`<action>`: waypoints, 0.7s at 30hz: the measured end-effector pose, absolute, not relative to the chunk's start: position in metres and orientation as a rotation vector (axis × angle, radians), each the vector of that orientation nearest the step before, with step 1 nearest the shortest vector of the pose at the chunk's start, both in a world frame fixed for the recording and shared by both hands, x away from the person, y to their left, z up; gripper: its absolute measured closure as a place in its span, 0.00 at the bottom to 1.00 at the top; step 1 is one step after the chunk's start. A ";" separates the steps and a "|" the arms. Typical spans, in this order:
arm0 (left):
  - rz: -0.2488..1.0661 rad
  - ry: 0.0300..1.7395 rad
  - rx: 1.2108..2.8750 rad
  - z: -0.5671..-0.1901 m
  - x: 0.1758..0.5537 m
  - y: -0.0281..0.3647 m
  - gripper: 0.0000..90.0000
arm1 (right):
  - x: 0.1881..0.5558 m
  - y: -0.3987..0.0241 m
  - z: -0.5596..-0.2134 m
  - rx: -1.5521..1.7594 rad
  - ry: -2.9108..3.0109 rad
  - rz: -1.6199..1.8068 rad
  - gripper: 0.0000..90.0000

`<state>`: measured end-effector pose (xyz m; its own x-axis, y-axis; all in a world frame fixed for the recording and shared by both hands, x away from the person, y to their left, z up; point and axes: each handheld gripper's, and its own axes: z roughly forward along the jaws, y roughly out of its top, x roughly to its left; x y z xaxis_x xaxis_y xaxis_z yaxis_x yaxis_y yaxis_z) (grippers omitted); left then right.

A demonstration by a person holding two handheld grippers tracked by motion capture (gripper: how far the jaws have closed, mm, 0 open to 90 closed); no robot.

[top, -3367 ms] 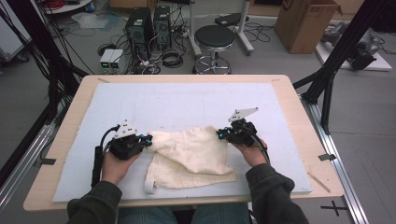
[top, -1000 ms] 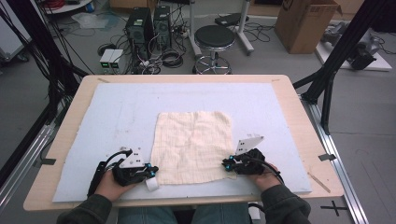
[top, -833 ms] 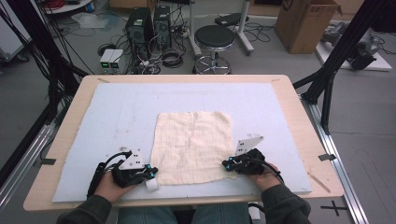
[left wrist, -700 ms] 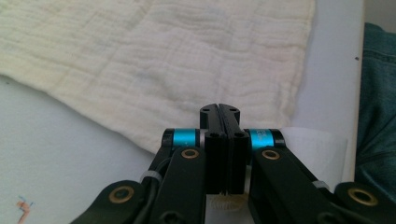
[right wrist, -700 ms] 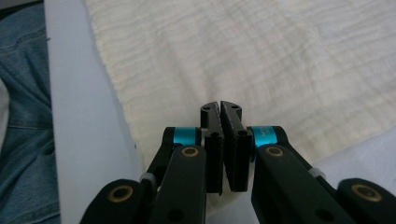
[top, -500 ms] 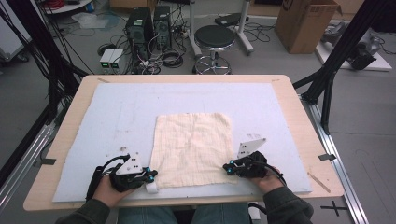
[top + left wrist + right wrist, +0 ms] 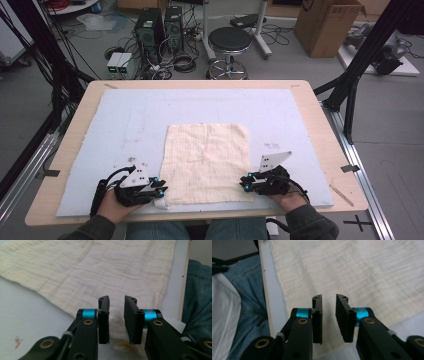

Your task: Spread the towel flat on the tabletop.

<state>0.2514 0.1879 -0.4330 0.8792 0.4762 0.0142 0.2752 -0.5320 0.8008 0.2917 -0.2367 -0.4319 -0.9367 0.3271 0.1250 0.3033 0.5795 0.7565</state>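
High view: cloth (image 7: 207,162) flat on mat (image 7: 125,130); left gripper (image 7: 159,191), right gripper (image 7: 245,185) just opening, corners released; risk: jaws snag hem on withdrawal, rumpling spread

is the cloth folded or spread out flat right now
Spread flat. The cream cloth lies as one open, nearly square sheet on the pale blue mat, all four edges showing and no part doubled over.

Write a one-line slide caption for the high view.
Cloth lies flat on the mat; left gripper and right gripper, jaws parted, at its near corners.
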 end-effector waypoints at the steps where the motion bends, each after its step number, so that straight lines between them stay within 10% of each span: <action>1: 0.290 0.543 2.152 -0.432 0.253 0.189 0.80 | 0.292 -0.237 -0.431 0.562 2.754 1.333 0.82; 21: 0.332 0.622 2.020 -0.423 0.267 0.195 0.71 | 0.308 -0.241 -0.423 0.701 2.567 1.455 0.53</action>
